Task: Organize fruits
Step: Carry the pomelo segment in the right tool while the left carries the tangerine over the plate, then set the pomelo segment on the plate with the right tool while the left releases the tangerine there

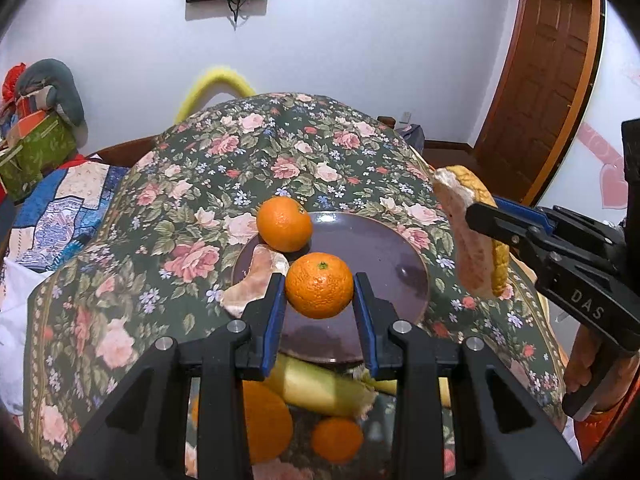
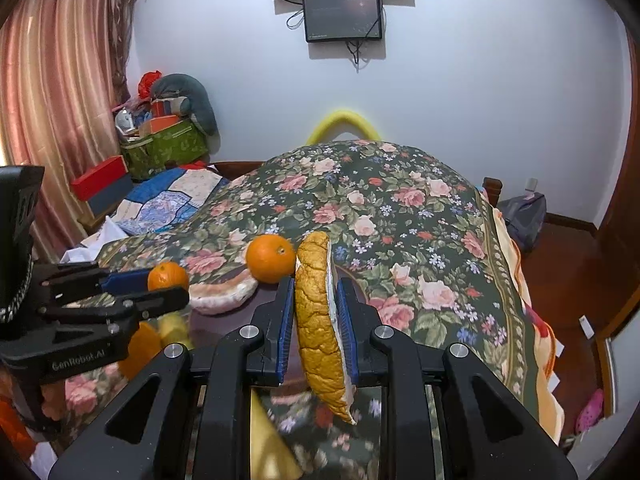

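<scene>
Left wrist view first: on your far left a pomelo wedge lies half on the rim of the dark plate, flesh up, and just beside it a whole orange sits on the plate's back edge. Your left gripper has its blue pads pressed on either side of a second orange, which hangs a little above the plate's near half. I judge you are about to set it down, so lower it straight until the skin meets the plate before you ease the pads apart; a round fruit let go in the air will likely roll toward the other orange or off the rim. Aim for the bare centre of the plate, apart from the wedge. Below the fingers more fruit waits on the floral cloth: a larger orange, a small orange and a pale yellow piece I cannot name.

Moving right, your right gripper clamps a second pomelo slice by its rind and pith, held upright on edge, clear of the cloth. Keep it off to the right side while the left places, so the two tools do not meet over the plate. When its turn comes, tip it flat onto the open right half, since on edge it would probably topple
</scene>
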Demonstrator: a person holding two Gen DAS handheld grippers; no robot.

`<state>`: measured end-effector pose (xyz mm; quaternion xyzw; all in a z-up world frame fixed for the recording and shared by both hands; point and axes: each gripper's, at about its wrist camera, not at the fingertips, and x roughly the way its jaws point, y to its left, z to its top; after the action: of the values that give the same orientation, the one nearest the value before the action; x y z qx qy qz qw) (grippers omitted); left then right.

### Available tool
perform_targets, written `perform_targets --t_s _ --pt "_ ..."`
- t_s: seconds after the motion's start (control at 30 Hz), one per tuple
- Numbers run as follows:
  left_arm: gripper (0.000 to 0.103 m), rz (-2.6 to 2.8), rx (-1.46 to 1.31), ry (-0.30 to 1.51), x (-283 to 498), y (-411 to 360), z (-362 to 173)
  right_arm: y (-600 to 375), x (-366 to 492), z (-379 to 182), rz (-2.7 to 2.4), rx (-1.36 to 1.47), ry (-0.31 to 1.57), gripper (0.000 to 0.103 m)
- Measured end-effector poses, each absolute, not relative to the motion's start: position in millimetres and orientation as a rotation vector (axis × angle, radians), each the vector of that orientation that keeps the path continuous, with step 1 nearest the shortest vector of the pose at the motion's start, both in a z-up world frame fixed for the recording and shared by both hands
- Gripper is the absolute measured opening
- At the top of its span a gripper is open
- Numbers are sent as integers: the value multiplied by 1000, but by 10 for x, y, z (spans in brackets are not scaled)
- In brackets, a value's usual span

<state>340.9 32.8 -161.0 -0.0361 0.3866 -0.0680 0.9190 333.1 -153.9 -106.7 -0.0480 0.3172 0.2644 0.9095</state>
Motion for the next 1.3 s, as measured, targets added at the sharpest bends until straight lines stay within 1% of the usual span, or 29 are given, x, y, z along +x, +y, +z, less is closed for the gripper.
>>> perform_targets --t_s 0.2,0.43,0.7,0.87,0.93,1.03,1.1,1.13,1.3 --pt "33 -127 -104 841 3635 393 -1778 -1447 3546 -1186 554 -101 673 20" --pt "33 -125 -78 897 3849 402 -1939 -1320 3763 -1291 565 -124 690 20" --pt "33 -134 -63 950 3941 371 -2056 -1140 3892 -1420 629 -116 755 21" --pt "33 -137 -57 960 3943 356 -2088 -1086 3928 -1481 674 -102 805 24" --pt "33 -140 -58 966 3940 351 -2100 -1071 3918 -1501 675 -107 818 32" --pt "34 -142 -70 976 3931 367 -2110 -1105 3880 -1500 662 -110 814 35" --pt "39 -148 -78 972 3915 378 -2101 -1153 3866 -1472 659 -101 812 37" --pt "40 -143 -76 964 3894 380 -2082 -1175 3855 -1456 659 -94 809 38" --pt "42 -136 -75 943 3790 388 -1983 -1285 3750 -1350 641 -85 788 40"
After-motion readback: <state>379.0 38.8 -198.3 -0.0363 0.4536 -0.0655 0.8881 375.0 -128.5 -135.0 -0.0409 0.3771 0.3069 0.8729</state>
